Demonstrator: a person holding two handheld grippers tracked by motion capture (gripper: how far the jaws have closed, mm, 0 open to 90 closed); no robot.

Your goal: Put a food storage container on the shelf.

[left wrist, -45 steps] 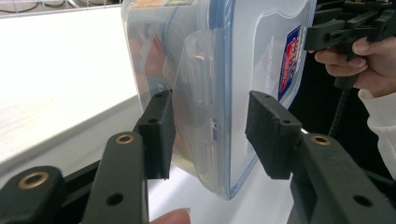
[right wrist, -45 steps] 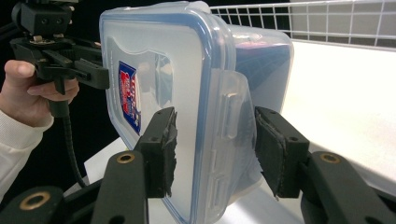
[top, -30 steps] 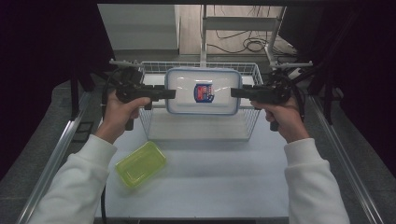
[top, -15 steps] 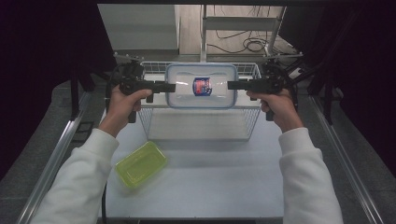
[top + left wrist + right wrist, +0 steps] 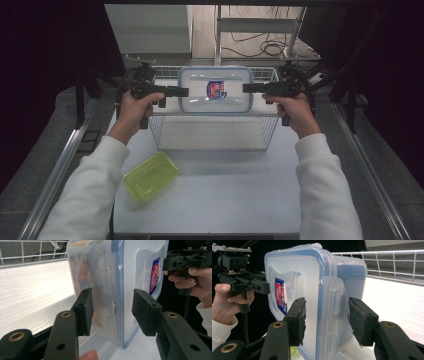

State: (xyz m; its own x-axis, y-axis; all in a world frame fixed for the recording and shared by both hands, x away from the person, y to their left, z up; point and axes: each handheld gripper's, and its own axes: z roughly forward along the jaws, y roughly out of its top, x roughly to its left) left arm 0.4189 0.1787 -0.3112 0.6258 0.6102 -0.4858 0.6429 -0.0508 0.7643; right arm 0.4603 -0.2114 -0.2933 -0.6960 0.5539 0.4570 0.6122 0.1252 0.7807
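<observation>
Container [image 5: 216, 90] hangs level above the wire basket [image 5: 215, 135], long axis running from left gripper [image 5: 183, 91] to right gripper [image 5: 248, 88]. Each gripper's jaws stand about half open, straddling one end latch; contact appears partial.

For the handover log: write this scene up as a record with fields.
held thing: clear lidded container, blue seal, red-and-blue label on the lid
left tongs: clamped on its left end, over the latch
right tongs: clamped on its right end
position: aloft over the white wire basket
also on table: yellow-green box, front left of the basket
</observation>
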